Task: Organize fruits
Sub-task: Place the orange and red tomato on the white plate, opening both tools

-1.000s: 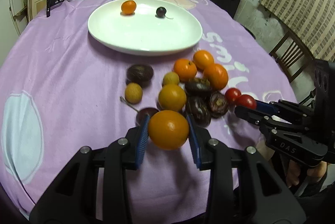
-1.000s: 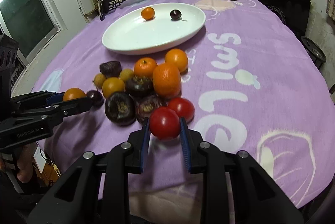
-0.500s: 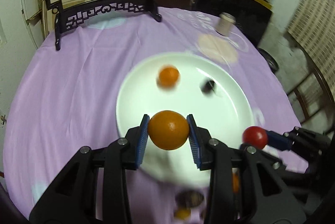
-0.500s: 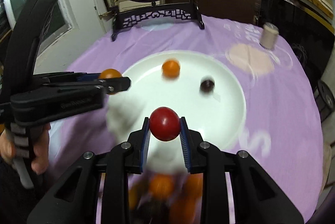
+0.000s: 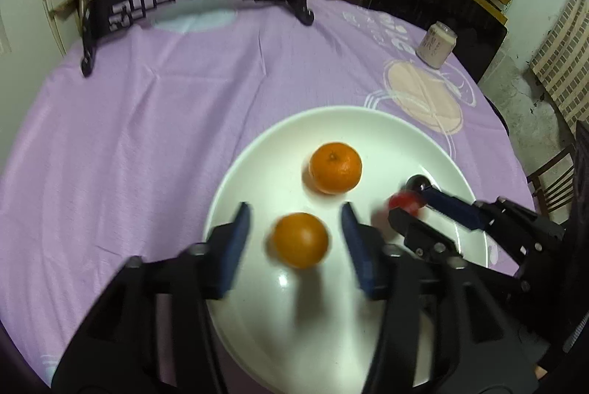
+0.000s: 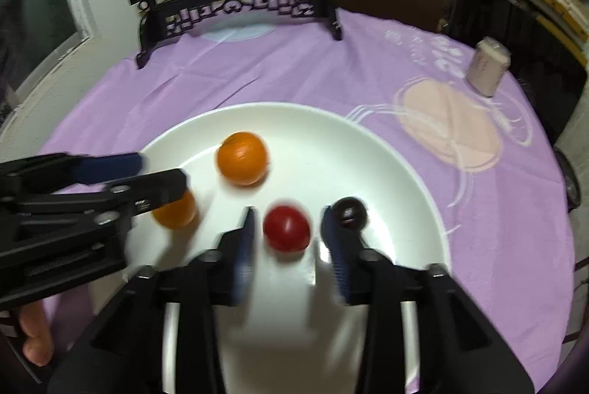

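Both grippers have been carried from the fruit pile at the near edge of the surface to over the plate [image 5: 235, 195], and the fruits they were clamping are now coming free. Low in the left wrist view, the left gripper [image 5: 296, 239] is opening its fingers, with the orange [image 5: 300, 240] sitting between the blue pads, clear gaps showing on both sides, apparently resting on the plate or just dropping to it. Low in the right wrist view, the right gripper [image 6: 288, 232] is likewise opening, and the tomato [image 6: 287, 228] is lying between its fingers without touching either pad.

Farther up the plate, a mandarin [image 5: 335, 167] is lying just beyond the left fingers, and a dark cherry [image 6: 349, 211] is sitting right against the tip of the right gripper's right finger.

What the next move turns on, I judge, is that each released fruit is lying straight ahead between its own fingers, so each gripper needs to be drawing back toward the lower frame edge without nudging it; the cherry is the likeliest thing to get knocked.

Motion blur is smearing the fingers and both released fruits, so contact with the plate is hard to confirm. The fruit pile is out of frame in both views.

Beyond the plate, a black stand [image 6: 239, 14] and a small can [image 5: 436, 44] are standing near the surface's far edge.
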### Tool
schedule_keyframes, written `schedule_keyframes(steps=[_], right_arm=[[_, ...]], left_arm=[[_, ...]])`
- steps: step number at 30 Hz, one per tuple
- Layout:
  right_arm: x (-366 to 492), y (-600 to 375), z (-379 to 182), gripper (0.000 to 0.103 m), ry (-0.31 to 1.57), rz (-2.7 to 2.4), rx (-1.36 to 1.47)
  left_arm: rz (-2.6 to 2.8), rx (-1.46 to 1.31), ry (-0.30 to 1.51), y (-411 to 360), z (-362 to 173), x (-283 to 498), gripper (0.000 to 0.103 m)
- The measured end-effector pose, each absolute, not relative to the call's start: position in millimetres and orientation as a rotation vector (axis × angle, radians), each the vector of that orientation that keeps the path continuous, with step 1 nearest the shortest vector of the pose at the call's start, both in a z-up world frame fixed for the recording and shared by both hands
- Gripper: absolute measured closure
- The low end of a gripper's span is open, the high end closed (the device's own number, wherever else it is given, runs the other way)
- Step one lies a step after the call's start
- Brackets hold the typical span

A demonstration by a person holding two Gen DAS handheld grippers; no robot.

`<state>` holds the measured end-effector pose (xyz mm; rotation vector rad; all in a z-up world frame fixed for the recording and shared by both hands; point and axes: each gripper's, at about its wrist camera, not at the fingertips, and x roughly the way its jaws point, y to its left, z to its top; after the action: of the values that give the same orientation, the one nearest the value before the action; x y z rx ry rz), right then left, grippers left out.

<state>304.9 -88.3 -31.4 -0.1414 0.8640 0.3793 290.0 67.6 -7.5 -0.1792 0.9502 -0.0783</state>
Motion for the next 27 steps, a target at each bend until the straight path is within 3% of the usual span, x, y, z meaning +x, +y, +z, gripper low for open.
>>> schedule_keyframes(steps=[7, 10, 17, 27], right_arm=[[252.0, -117.7, 2.5, 0.055, 0.788, 0.360, -0.091], [204.0, -139.3, 10.7, 0.050, 0.775, 0.365, -0.054], [80.1, -183.5, -22.8, 0.050, 0.820, 0.328, 0.005], [42.5, -179.9, -49.7, 0.050, 0.885, 0.285, -0.038]], left_arm=[[-0.077, -0.152, 0.839, 65.0, 18.8, 238.4, 0.042], [-0.085, -0.120, 0.807, 61.4, 20.5, 200.9, 0.038], [-0.159, -0.070, 0.808, 60.2, -10.3, 89.7, 0.036], [-0.191, -0.025, 0.891, 51.4, -34.4, 38.3, 0.035]])
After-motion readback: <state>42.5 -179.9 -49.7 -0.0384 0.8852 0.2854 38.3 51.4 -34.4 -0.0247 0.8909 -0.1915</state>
